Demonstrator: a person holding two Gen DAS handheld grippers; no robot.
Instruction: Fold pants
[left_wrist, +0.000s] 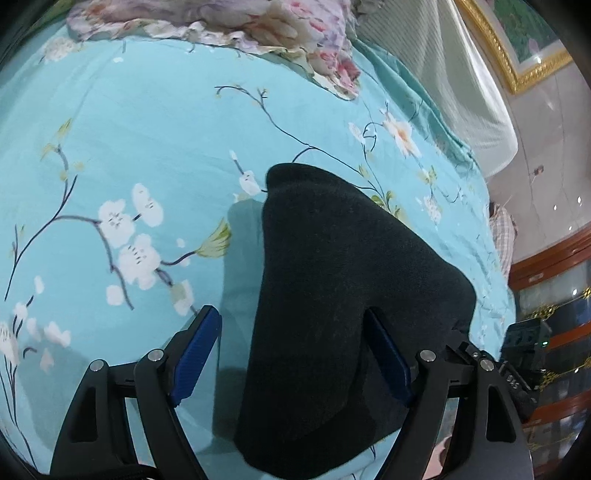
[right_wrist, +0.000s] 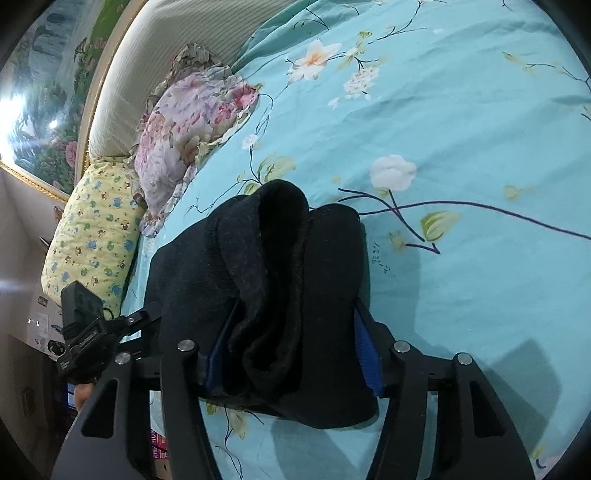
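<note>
The black pants (left_wrist: 332, 280) lie folded in a thick bundle on the turquoise floral bedsheet (left_wrist: 147, 147). My left gripper (left_wrist: 295, 332) is open, its blue pads (left_wrist: 195, 354) spread wide with the bundle's edge between them. In the right wrist view the pants (right_wrist: 280, 277) show as stacked folds. My right gripper (right_wrist: 291, 332) is around the bundle; its blue pads (right_wrist: 365, 354) touch the cloth on both sides, but the fabric hides whether they clamp it. The left gripper's body (right_wrist: 85, 332) shows at the left of that view.
A floral pillow (right_wrist: 184, 133) and a yellow patterned pillow (right_wrist: 96, 229) lie by the padded headboard (right_wrist: 155, 66). The bed edge (left_wrist: 495, 236) runs along the right of the left wrist view, with wooden furniture (left_wrist: 554, 295) beyond.
</note>
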